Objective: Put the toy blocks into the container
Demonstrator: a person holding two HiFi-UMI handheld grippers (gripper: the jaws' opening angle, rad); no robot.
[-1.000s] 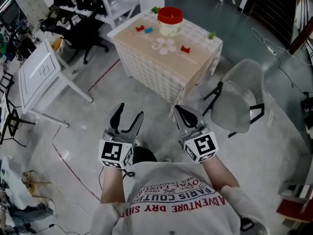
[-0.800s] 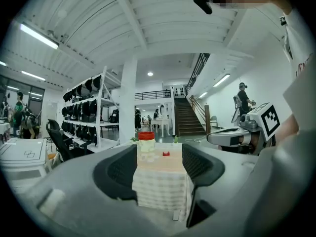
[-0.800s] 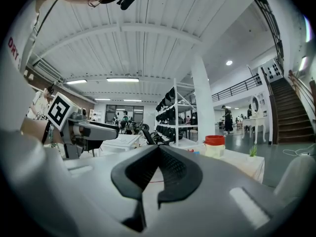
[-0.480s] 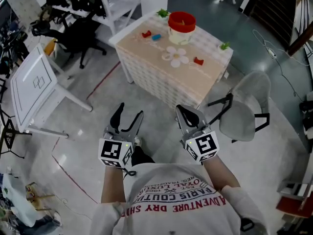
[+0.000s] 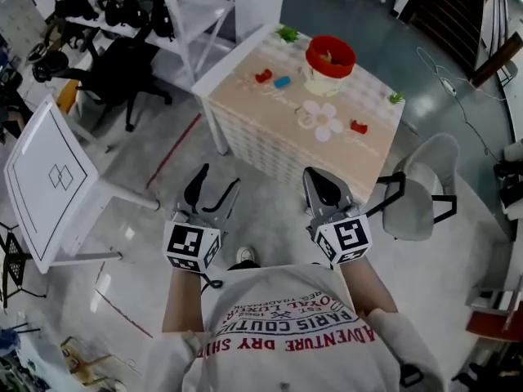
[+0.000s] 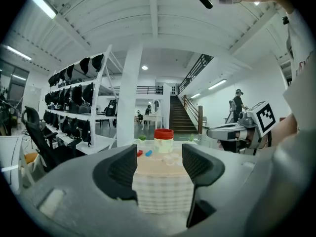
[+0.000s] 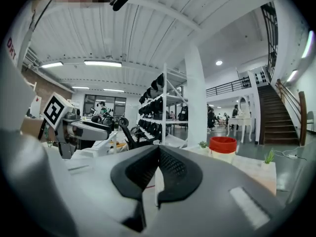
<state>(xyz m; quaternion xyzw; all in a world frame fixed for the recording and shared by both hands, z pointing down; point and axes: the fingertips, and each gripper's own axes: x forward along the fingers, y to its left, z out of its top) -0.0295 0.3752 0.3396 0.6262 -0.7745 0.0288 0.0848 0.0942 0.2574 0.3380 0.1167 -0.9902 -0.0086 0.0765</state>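
toy blocks [image 5: 283, 82] lying flat on table [image 5: 278, 129], container [image 5: 325, 79] upright, left tool [image 5: 217, 178] jaws apart, right tool [image 5: 317, 178] closed empty

We're in a big open lab-workshop hall: polished concrete floor [image 5: 265, 207] marked with a red tape line [image 5: 175, 148], white shelving racks [image 6: 102, 98] loaded with black gear [image 6: 84, 65], a black office chair [image 5: 122, 64], a ribbed white ceiling [image 6: 148, 19] with strip lights [image 7: 102, 63], a white column [image 6: 129, 98], and a staircase [image 6: 178, 120] climbing to a railed upper level [image 7: 229, 86].
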